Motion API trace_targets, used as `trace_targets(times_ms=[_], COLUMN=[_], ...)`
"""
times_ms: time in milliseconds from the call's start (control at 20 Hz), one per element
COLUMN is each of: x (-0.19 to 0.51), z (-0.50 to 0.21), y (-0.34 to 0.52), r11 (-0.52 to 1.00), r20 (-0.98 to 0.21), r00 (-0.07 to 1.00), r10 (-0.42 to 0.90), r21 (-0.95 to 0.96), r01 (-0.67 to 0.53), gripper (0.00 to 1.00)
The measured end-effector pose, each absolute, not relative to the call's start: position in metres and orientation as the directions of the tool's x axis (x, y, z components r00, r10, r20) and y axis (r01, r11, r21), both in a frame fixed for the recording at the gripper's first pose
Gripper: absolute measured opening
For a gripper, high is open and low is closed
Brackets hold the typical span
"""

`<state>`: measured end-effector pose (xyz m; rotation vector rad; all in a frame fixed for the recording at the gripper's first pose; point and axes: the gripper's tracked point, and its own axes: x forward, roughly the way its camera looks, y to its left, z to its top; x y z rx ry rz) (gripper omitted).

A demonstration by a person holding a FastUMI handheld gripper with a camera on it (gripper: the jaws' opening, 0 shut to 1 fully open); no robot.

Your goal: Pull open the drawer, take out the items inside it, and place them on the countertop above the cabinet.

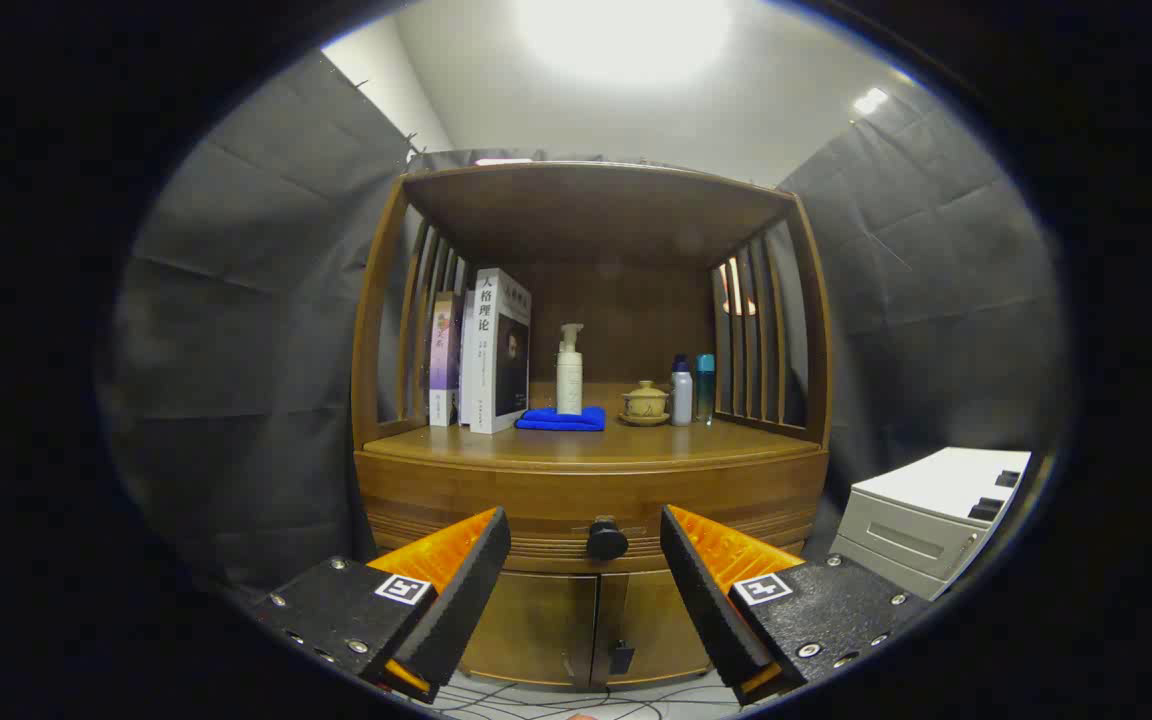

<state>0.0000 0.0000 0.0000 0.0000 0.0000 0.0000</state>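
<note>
While our gripper gapes wide and empty short of the drawer knob, the countertop holds books, bottles and a cloth.

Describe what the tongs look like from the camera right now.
The tongs are two wedge-shaped fingers with ribbed inner backing, each on a speckled black block with silver screws. Each block carries a small square black-and-white marker. No cables show on them.

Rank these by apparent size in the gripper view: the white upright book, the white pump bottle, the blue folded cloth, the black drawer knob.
1. White upright book
2. Blue folded cloth and white pump bottle: too alike to rank
3. Black drawer knob, although nearest the camera, between the open fingers
</note>
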Motion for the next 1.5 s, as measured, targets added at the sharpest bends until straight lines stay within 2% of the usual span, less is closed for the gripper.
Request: trace_targets(times_ms=[600, 950, 1250, 1500], x=[0.000, -0.001, 0.007, 0.032], z=[-0.007, 0.000, 0.011, 0.020], y=[-0.024, -0.011, -0.016, -0.010], r11=[0.998, 0.999, 0.998, 0.999], r20=[-0.024, 0.008, -0.001, 0.010], r00=[0.998, 1.000, 0.999, 0.999], r10=[-0.063, -0.025, -0.049, -0.035], r21=[0.025, 0.022, -0.046, 0.004], r01=[0.064, 0.025, 0.049, 0.035], gripper=[0.95, 0.95, 0.95, 0.95])
